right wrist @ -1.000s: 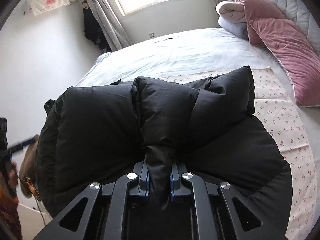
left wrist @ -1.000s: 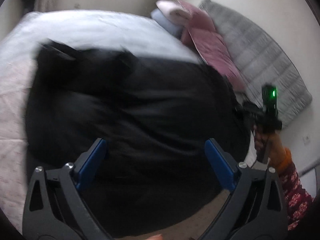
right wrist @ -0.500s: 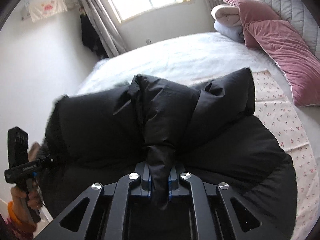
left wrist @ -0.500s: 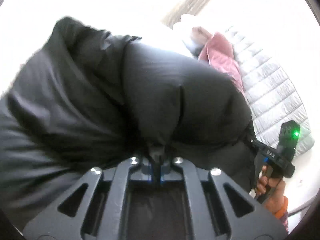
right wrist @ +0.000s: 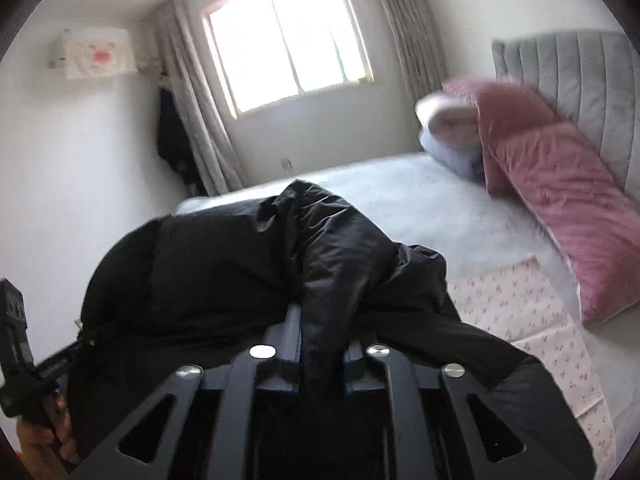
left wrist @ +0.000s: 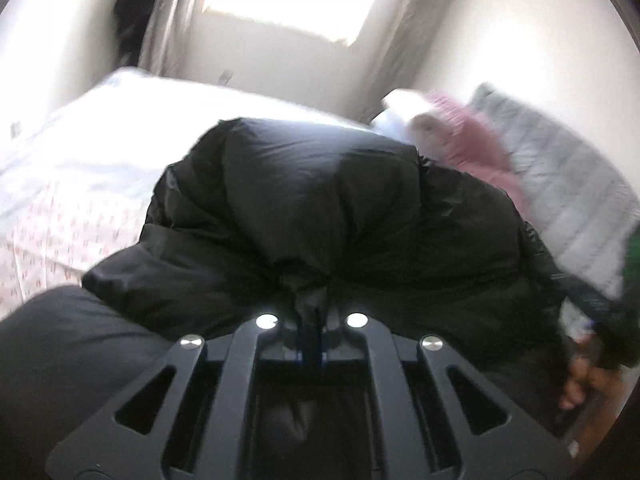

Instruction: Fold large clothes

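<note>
- Bedroom surroundings are seen in both views: a white-sheeted bed (right wrist: 420, 208), a bright window (right wrist: 288, 40) at the upper centre of the right wrist view, grey curtains (right wrist: 192, 112), a grey padded headboard (right wrist: 568, 80) at the upper right, and pink pillows (right wrist: 560, 200) leaned against it.
- A floral-print cloth (right wrist: 532, 320) is laid on the bed at the right of the right wrist view.
- The black puffer jacket (right wrist: 240, 272) is bunched over the near part of the bed, filling the centre and lower left of both frames.
- The left gripper (left wrist: 316, 328) is clenched, with its jaws nearly together on a thin pinch of the jacket fabric at the lower centre of its frame.
- The right gripper (right wrist: 320, 344) is clamped on a thicker roll of the jacket, which is drawn up between the jaws.
- The blue fingertips of both grippers are mostly hidden by fabric.
- The left wrist view is motion-blurred; the pillows and headboard at its right are smeared.
- Which part of the jacket is held cannot be told.
</note>
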The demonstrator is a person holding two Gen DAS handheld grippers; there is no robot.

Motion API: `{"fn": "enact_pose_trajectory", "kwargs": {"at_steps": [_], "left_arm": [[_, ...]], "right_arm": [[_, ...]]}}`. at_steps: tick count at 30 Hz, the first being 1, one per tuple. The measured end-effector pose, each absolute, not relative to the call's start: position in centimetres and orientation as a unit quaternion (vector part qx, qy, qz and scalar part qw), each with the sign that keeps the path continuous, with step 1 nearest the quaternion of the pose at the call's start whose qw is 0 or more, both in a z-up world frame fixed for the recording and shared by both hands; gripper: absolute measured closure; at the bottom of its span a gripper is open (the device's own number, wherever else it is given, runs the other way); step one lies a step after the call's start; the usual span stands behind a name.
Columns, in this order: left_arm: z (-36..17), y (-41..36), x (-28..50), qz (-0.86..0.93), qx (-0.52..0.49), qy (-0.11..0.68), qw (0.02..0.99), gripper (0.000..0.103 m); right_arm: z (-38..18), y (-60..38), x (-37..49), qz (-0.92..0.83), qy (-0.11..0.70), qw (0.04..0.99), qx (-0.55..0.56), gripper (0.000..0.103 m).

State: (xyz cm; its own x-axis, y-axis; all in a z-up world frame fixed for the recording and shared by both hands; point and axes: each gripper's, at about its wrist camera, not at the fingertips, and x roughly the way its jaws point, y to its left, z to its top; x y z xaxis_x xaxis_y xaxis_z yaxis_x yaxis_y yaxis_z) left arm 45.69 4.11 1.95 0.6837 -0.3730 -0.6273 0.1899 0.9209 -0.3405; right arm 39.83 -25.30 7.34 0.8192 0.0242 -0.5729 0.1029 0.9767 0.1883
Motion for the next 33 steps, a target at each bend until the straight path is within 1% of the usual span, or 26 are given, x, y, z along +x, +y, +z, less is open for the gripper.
{"fn": "enact_pose_trajectory", "kwargs": {"at_steps": [1, 2, 3, 4, 5, 7, 10, 12, 13, 14, 15, 16, 19, 21, 24, 29, 33], "left_arm": [[0.6, 4.3, 46.8, -0.141, -0.124, 0.380, 0.906, 0.092], [-0.4, 4.8, 47.4, -0.131, -0.122, 0.390, 0.903, 0.089], [-1.8, 4.8, 48.1, -0.121, -0.119, 0.404, 0.899, 0.086], [-3.0, 5.0, 48.7, -0.116, -0.122, 0.414, 0.894, 0.080], [-3.7, 5.1, 49.0, -0.114, -0.127, 0.421, 0.891, 0.078], [-4.0, 5.5, 49.3, -0.115, -0.137, 0.428, 0.886, 0.076], [-2.0, 5.3, 48.0, -0.133, -0.161, 0.412, 0.887, 0.076], [-0.2, 5.0, 47.5, -0.158, -0.155, 0.386, 0.895, 0.064], [0.3, 4.6, 47.2, -0.167, -0.138, 0.372, 0.903, 0.050], [0.5, 4.4, 46.9, -0.160, -0.114, 0.362, 0.911, 0.045], [0.4, 4.6, 47.2, -0.126, -0.066, 0.360, 0.922, 0.045], [-0.3, 4.8, 48.0, -0.111, -0.046, 0.376, 0.919, 0.045], [-3.5, 7.8, 49.5, -0.071, -0.028, 0.421, 0.904, 0.045], [-5.4, 9.9, 49.6, -0.045, -0.023, 0.432, 0.901, 0.045], [-6.9, 12.2, 49.7, -0.032, -0.031, 0.436, 0.899, 0.045], [-6.9, 14.4, 49.8, 0.017, -0.013, 0.443, 0.896, 0.042], [-4.9, 16.0, 47.7, 0.035, -0.007, 0.427, 0.903, 0.042]], "right_arm": [[7.1, -25.6, 40.1, -0.031, 0.301, 0.946, 0.113, 0.062], [6.9, -25.6, 40.0, -0.034, 0.297, 0.946, 0.125, 0.045], [6.8, -25.4, 39.4, -0.029, 0.287, 0.948, 0.137, 0.040], [6.7, -25.1, 39.0, -0.016, 0.280, 0.949, 0.143, 0.034], [6.6, -24.8, 39.1, -0.004, 0.280, 0.950, 0.139, 0.033], [5.9, -22.1, 39.1, 0.030, 0.299, 0.949, 0.098, 0.033], [4.2, -18.2, 40.3, 0.045, 0.320, 0.946, 0.026, 0.033], [2.6, -16.7, 41.4, 0.042, 0.336, 0.941, 0.006, 0.033], [1.9, -16.6, 41.7, 0.043, 0.344, 0.938, 0.006, 0.033], [1.2, -16.3, 42.3, 0.041, 0.355, 0.934, 0.005, 0.033], [0.3, -16.4, 42.9, 0.030, 0.365, 0.930, 0.000, 0.033], [-0.3, -16.6, 43.1, 0.021, 0.370, 0.929, -0.004, 0.033], [-1.8, -19.9, 43.3, -0.010, 0.380, 0.925, 0.004, 0.033], [-2.4, -22.8, 43.1, -0.026, 0.390, 0.920, 0.027, 0.033], [-3.8, -28.5, 42.3, -0.071, 0.408, 0.907, 0.074, 0.033], [-4.4, -35.6, 40.1, -0.157, 0.419, 0.889, 0.099, 0.033], [-4.2, -39.8, 37.3, -0.180, 0.415, 0.883, 0.128, 0.033]]}}
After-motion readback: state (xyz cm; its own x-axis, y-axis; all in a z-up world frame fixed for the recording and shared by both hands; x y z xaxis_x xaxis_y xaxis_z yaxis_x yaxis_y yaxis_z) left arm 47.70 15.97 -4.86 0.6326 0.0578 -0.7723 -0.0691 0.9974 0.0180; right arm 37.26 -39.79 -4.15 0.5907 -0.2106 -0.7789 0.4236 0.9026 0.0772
